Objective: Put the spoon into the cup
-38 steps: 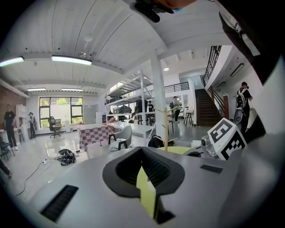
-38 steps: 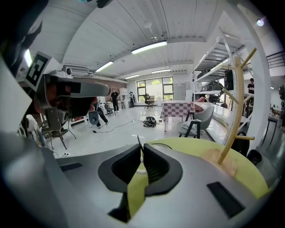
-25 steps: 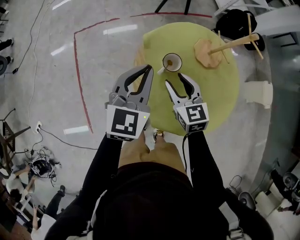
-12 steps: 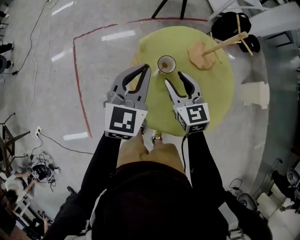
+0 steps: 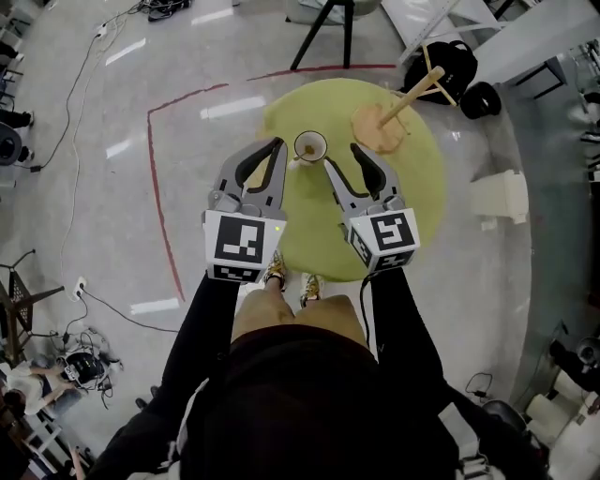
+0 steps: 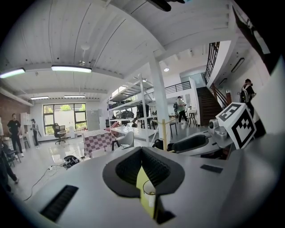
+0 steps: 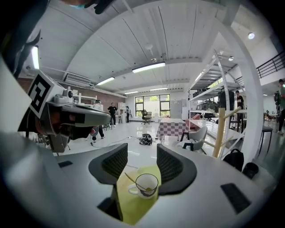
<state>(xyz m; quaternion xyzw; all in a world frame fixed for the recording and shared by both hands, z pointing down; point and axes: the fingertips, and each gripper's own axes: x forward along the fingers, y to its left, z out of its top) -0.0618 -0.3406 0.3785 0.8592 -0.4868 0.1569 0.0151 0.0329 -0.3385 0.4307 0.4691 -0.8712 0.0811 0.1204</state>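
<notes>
A white cup (image 5: 309, 145) stands on the round yellow-green table (image 5: 412, 202), its handle toward me. In the right gripper view a thin spoon (image 7: 132, 180) leans inside the cup (image 7: 146, 184), handle up and to the left. My left gripper (image 5: 274, 150) hangs just left of the cup with its jaws together and nothing in them; through the slit under its tips (image 6: 141, 149) I see the cup (image 6: 149, 192). My right gripper (image 5: 344, 157) hovers just right of the cup, open and empty, and the cup shows between its pads (image 7: 171, 164).
A wooden mug tree (image 5: 380, 122) stands on the table's far right. Red tape (image 5: 157, 178) marks the floor to the left. A black tripod (image 5: 323, 28), a black bag (image 5: 450, 66) and a white box (image 5: 499, 197) sit around the table. Cables lie at left.
The table now looks smaller and further down in the head view. The cup has come to lie between the two grippers' tips. Neither gripper's jaws have changed.
</notes>
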